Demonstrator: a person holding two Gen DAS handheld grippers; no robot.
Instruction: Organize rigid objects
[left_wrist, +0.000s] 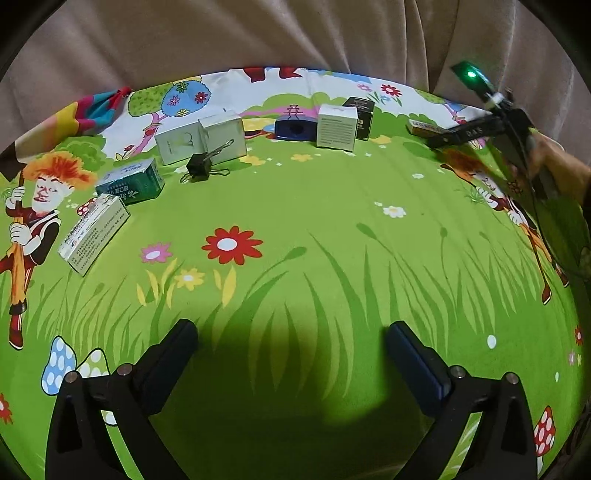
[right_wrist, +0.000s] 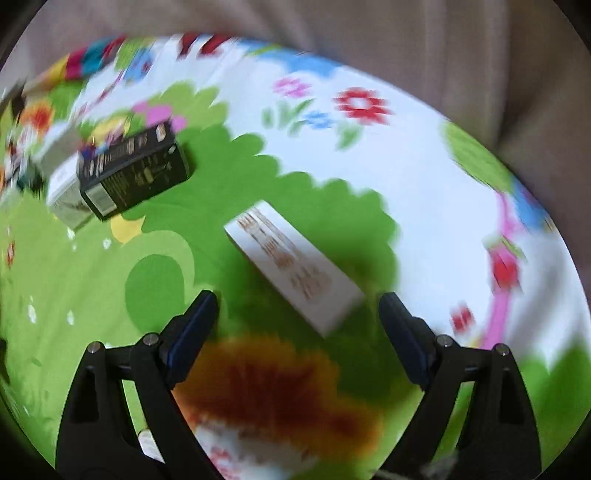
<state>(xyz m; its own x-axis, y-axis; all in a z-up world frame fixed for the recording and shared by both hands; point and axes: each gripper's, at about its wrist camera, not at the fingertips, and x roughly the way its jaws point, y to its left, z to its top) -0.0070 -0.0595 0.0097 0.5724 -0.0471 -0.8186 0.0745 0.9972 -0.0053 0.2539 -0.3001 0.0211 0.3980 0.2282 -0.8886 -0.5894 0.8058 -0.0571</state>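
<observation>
- Left wrist view: left gripper (left_wrist: 291, 334) spread wide, nothing between the fingers, over bare green cartoon cloth (left_wrist: 314, 229).
- Boxes in a far row: white box (left_wrist: 94, 234) and green box (left_wrist: 131, 182) far left, binder clip (left_wrist: 205, 164) beside them, black box (left_wrist: 360, 112) far right.
- Right wrist view, blurred: right gripper (right_wrist: 297, 308) released, wide apart; long white box (right_wrist: 293, 264) lies just ahead, untouched; black box (right_wrist: 135, 170) far left.

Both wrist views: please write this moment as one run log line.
left gripper: open, empty, over cloth | right gripper: open, white box ahead, not gripped | binder clip: untouched
</observation>
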